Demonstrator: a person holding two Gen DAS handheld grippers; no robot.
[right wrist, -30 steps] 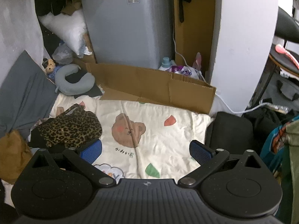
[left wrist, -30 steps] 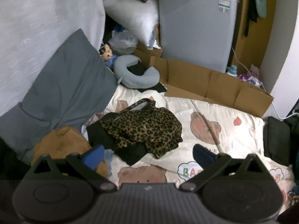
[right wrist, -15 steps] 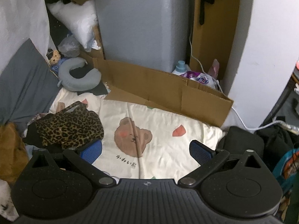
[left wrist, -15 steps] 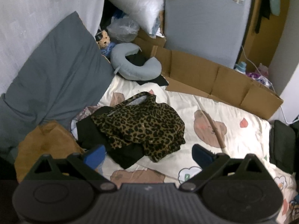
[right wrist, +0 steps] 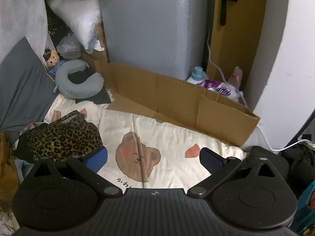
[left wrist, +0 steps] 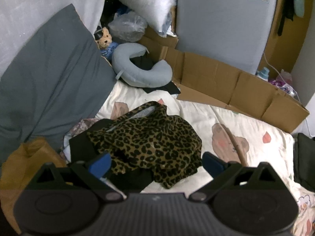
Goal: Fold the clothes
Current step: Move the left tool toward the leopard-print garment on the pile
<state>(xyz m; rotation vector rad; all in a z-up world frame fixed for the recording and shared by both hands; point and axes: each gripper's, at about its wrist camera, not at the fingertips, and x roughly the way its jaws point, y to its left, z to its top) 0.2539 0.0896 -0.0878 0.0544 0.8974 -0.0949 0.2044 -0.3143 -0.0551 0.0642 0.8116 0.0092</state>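
A crumpled leopard-print garment (left wrist: 149, 137) lies on a heap of clothes, over a black garment (left wrist: 80, 147), at the left of a cream bear-print blanket (left wrist: 232, 125). My left gripper (left wrist: 155, 164) is open and empty, its fingers either side of the near edge of the leopard garment, just above it. In the right wrist view the leopard garment (right wrist: 63, 137) lies at the left. My right gripper (right wrist: 153, 160) is open and empty over the bear drawn on the blanket (right wrist: 167, 135).
A grey pillow (left wrist: 45, 82) leans at the left, with a mustard cloth (left wrist: 25, 165) below it. A grey neck pillow (left wrist: 137, 72), a small teddy (left wrist: 104, 37) and flattened cardboard (left wrist: 232, 86) lie behind. A black bag (right wrist: 301, 161) sits at the right.
Both grippers have moved forward and lower toward the bed. The leopard garment now lies between the left gripper's fingers. Both grippers stay open.
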